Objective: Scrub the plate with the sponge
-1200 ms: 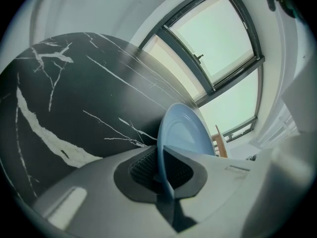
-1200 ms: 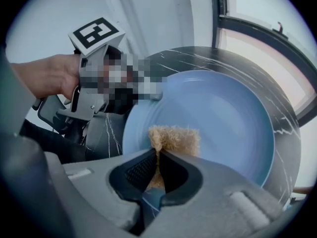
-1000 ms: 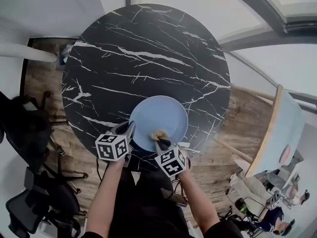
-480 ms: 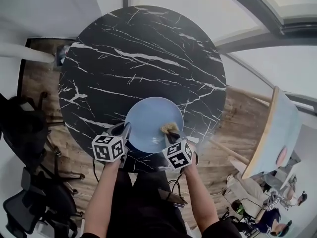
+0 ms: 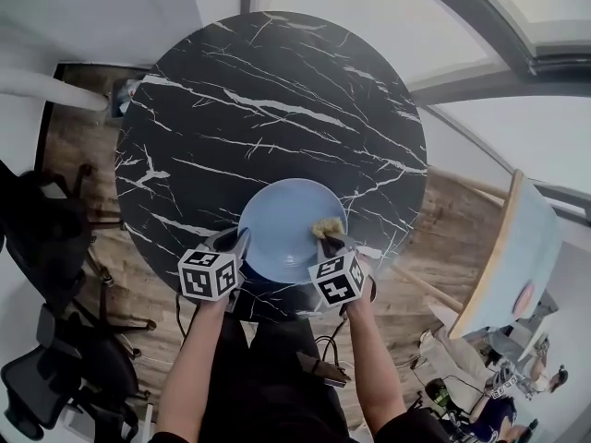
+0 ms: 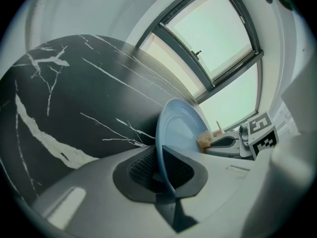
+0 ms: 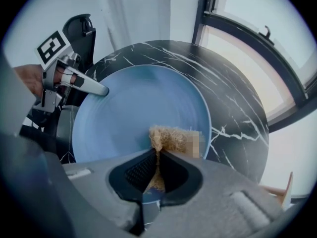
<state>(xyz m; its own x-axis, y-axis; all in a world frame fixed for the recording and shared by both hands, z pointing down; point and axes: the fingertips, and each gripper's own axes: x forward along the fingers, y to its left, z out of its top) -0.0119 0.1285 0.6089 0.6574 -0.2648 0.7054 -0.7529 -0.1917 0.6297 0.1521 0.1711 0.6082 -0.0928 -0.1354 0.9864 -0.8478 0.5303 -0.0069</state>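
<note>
Plate: the blue plate (image 5: 282, 212) lies flat on the black marble table (image 5: 277, 100), at the table's near edge and just in front of the person.
Left gripper: the left gripper (image 6: 161, 170) pinches the plate's near-left rim. The rim stands between the pads and touches both, though the jaws have just been easing apart a little.
Right gripper: the right gripper (image 7: 157, 168) points down at the plate and is clenched on the sponge (image 7: 171, 135).
Sponge: tan and fibrous, it is pressed on the plate's inner face close to the right rim. Its free end sticks out to the right of the jaws, probably lying along the rim, though a blurred patch covers that end.
Key relation: the sponge sits at the plate's right side, so nearly all the open face lies to its left, toward the left gripper. That gripper is well apart on the opposite rim.
Next stroke, as I judge it: a sweep left across the centre, stopping short of the left jaws.
Risk: with the left pinch looser, a sideways push may slide the plate.
</note>
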